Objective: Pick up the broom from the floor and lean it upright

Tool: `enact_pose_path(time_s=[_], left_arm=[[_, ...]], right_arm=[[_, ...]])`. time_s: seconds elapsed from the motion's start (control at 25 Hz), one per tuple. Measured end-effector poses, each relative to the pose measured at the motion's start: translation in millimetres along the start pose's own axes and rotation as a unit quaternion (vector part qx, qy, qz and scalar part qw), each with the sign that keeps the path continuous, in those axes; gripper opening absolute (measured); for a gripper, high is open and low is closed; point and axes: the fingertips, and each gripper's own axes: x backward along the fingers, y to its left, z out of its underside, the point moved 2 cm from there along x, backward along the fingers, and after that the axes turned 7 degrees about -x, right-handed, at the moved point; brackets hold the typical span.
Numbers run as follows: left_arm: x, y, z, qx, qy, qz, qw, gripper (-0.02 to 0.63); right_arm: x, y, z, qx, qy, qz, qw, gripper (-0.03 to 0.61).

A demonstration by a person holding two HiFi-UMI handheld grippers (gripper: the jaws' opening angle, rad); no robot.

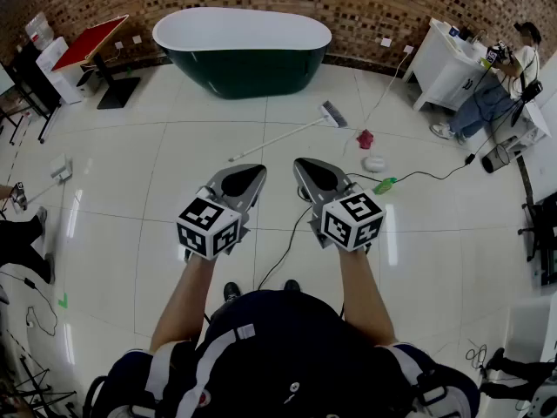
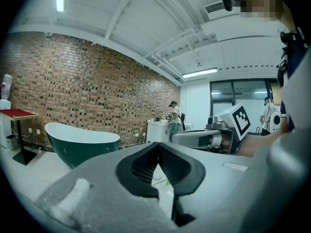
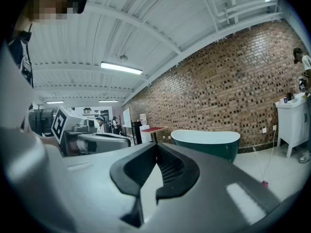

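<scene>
The broom (image 1: 278,136) lies flat on the white tiled floor ahead of me, its white handle running diagonally from lower left up to the grey brush head (image 1: 333,114) at upper right. My left gripper (image 1: 258,171) and right gripper (image 1: 298,164) are held side by side at waist height, well short of the broom, tips pointing toward it. Both are shut with nothing between the jaws. The left gripper view shows the tips of that gripper (image 2: 158,145) meeting, and so does the right gripper view (image 3: 156,144). The broom does not show in either gripper view.
A dark green bathtub (image 1: 242,50) stands against the brick wall beyond the broom. A red object (image 1: 365,138), a white round object (image 1: 374,162) and a green one (image 1: 385,185) on a black cable lie right of the brush. A white cabinet (image 1: 439,64) and a seated person (image 1: 496,94) are far right.
</scene>
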Motion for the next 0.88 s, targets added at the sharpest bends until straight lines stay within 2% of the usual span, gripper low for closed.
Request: enact_pose_path(time_s=[0.48, 0.68, 0.88], left_arm=[[-48, -5, 17, 0.012, 0.034, -0.046, 0.9983, 0.000], [-50, 26, 26, 0.022, 0.036, -0.058, 0.9974, 0.000], [-68, 77, 28, 0.030, 0.029, -0.045, 0.9981, 0.000]], right_arm=[[8, -66, -11, 0.005, 0.015, -0.021, 1.000, 0.005], [-14, -78, -9, 0.009, 0.026, -0.016, 1.000, 0.025], [-59, -95, -15, 0.010, 0.036, 0.006, 0.999, 0.034]])
